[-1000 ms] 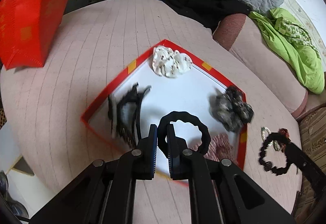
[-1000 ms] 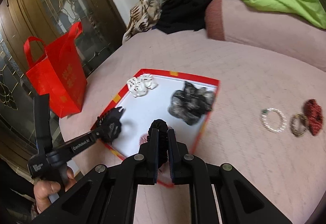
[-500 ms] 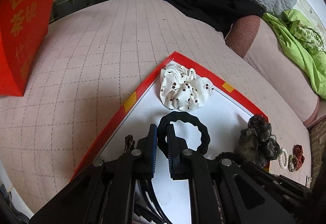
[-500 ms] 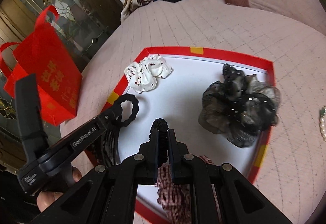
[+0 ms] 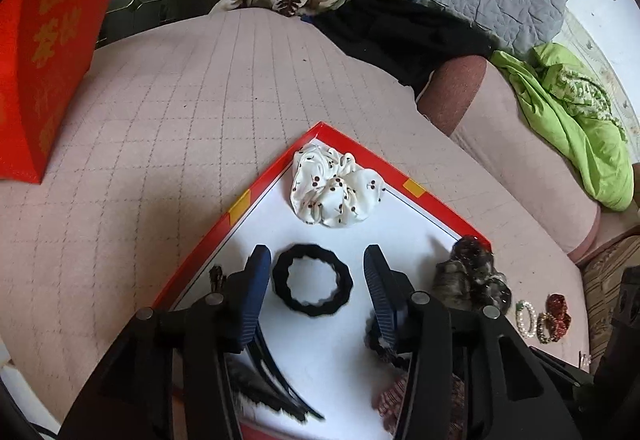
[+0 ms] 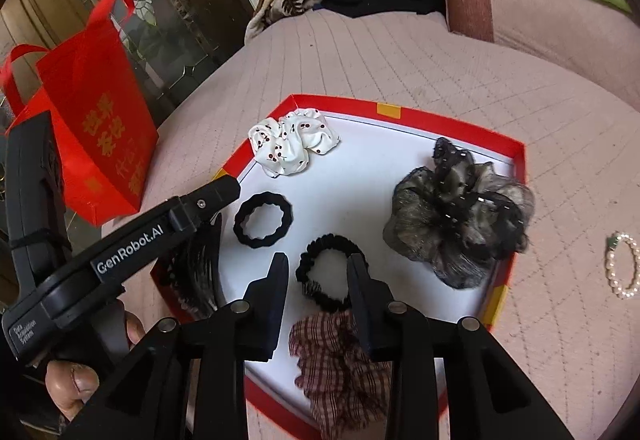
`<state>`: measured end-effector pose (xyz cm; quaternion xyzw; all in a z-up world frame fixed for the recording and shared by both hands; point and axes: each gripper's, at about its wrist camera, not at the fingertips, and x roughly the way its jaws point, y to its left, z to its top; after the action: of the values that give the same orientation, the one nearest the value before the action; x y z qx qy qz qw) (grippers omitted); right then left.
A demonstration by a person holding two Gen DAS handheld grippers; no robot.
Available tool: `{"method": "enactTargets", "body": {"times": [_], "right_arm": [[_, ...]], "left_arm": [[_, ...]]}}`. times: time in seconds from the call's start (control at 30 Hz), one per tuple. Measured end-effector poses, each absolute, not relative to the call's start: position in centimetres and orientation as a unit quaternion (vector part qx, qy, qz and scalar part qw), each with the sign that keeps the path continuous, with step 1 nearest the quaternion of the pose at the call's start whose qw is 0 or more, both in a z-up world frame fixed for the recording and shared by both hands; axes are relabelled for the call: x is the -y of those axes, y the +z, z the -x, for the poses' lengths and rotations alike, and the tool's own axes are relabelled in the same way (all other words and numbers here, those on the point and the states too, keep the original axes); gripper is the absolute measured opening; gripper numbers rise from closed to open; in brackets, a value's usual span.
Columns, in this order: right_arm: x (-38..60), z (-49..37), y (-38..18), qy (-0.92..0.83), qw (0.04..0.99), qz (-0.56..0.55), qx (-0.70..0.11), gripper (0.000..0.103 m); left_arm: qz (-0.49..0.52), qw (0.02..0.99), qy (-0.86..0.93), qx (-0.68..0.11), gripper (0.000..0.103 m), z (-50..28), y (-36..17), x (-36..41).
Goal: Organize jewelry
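A red-rimmed tray (image 5: 276,180) with a white floor lies on the pink quilted cushion. My left gripper (image 5: 316,272) hangs over it, jaws opening. A black wavy hair tie (image 5: 312,307) lies flat on the floor between them, touched by neither pad. In the right wrist view my right gripper (image 6: 318,276) is also opening. A black ruffled hair tie (image 6: 332,242) rests on the tray (image 6: 440,116) between its fingers, free of the pads. The wavy tie (image 6: 262,238) lies just left of it, beside the left gripper's body (image 6: 132,256).
The tray also holds a white cherry-print scrunchie (image 6: 292,148), a dark gauze scrunchie (image 6: 456,220), a plaid scrunchie (image 6: 340,352) and black hair combs (image 6: 196,260). A pearl bracelet (image 6: 624,268) and bead bracelets (image 5: 558,314) lie right of it. A red bag (image 6: 96,128) stands at left.
Both grippers came in lower over the tray and their jaws have parted. Each has let go of its black hair tie, and both ties now lie on the white floor.
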<state>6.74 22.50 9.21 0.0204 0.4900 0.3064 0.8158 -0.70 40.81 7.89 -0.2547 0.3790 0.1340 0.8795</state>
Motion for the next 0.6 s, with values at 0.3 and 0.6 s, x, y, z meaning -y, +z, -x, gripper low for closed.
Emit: {"method": "enactTargets", "body": {"times": [0.3,0.6], "right_arm": [[-16.1,-2.7,11.4,0.280,0.834,-0.019,-0.475,0.042],[-7.6,1.7,12.1,0.225,0.851,-0.041,-0.473,0.042]], "left_arm": [[0.233,0.883,0.155,-0.376,0.054,5.3,11.0,-37.6],[0.194,0.888,0.134,-0.395,0.054,7.6,12.3,-31.3]]}}
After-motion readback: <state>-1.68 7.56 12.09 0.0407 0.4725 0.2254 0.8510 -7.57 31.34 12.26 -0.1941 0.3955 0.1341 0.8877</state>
